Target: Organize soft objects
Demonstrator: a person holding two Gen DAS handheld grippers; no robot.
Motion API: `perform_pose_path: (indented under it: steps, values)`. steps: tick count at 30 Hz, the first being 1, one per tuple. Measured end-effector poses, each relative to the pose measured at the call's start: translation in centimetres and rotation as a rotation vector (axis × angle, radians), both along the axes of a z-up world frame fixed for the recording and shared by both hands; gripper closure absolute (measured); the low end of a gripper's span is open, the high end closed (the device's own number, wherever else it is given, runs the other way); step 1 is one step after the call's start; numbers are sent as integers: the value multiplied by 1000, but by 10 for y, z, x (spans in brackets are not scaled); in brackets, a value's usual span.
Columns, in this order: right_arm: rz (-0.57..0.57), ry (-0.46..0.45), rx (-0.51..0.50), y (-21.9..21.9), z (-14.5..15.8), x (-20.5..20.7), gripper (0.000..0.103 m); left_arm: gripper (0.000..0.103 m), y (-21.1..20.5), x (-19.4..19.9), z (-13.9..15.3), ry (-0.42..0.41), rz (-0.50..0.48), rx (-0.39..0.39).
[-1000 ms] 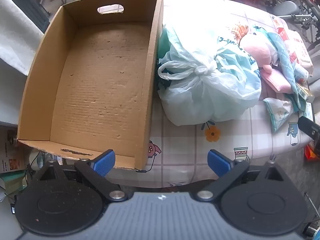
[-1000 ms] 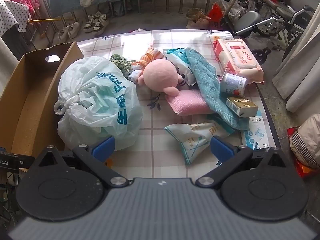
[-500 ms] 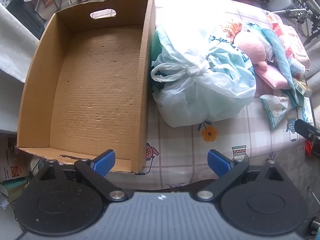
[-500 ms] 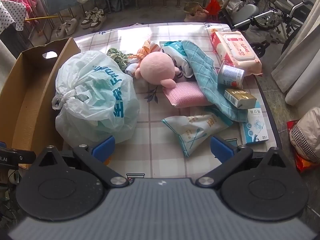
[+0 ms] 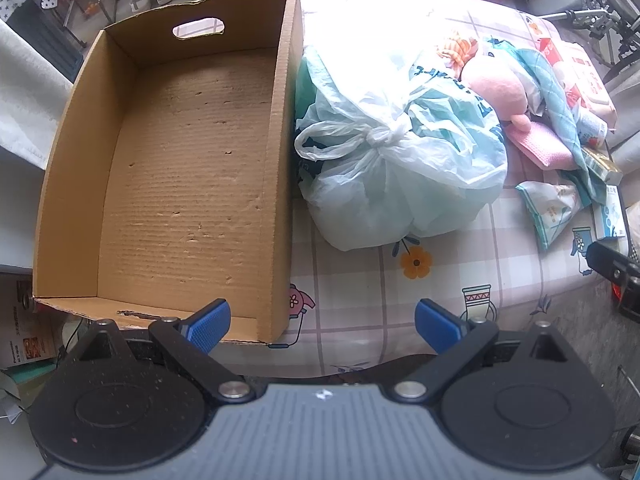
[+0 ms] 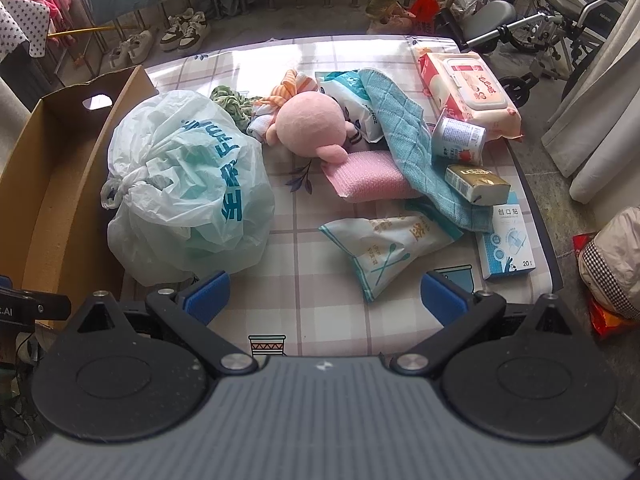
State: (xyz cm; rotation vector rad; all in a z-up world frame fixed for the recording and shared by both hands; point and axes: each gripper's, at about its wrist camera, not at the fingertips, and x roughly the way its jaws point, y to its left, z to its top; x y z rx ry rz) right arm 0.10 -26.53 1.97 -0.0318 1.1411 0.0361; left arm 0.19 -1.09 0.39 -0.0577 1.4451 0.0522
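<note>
Two grippers, left (image 5: pixel 322 322) and right (image 6: pixel 324 292), hover spread wide and empty over a checked tablecloth (image 6: pixel 320 300). The knotted white-and-green plastic bag (image 6: pixel 188 184) slumps at ten o'clock in the right view, touching the open brown cardboard box (image 5: pixel 180 168). It looks light, slippery and yielding; its tied knot (image 5: pixel 378 136) seems the surest hold. The round pink plush toy (image 6: pixel 312 122) at twelve o'clock should squash easily.

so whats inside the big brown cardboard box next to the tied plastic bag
Nothing: the brown cardboard box shows only its bare corrugated floor. The open left gripper hides a strip of the near wall. What the tied white plastic bag beside it holds is not visible.
</note>
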Motion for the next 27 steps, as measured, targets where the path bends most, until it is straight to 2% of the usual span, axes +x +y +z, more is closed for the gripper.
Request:
perform_pose_path:
  steps: [27]
  values:
    - [5, 1, 1, -1, -2, -1, 1, 4, -3, -1, -4, 17, -29, 5]
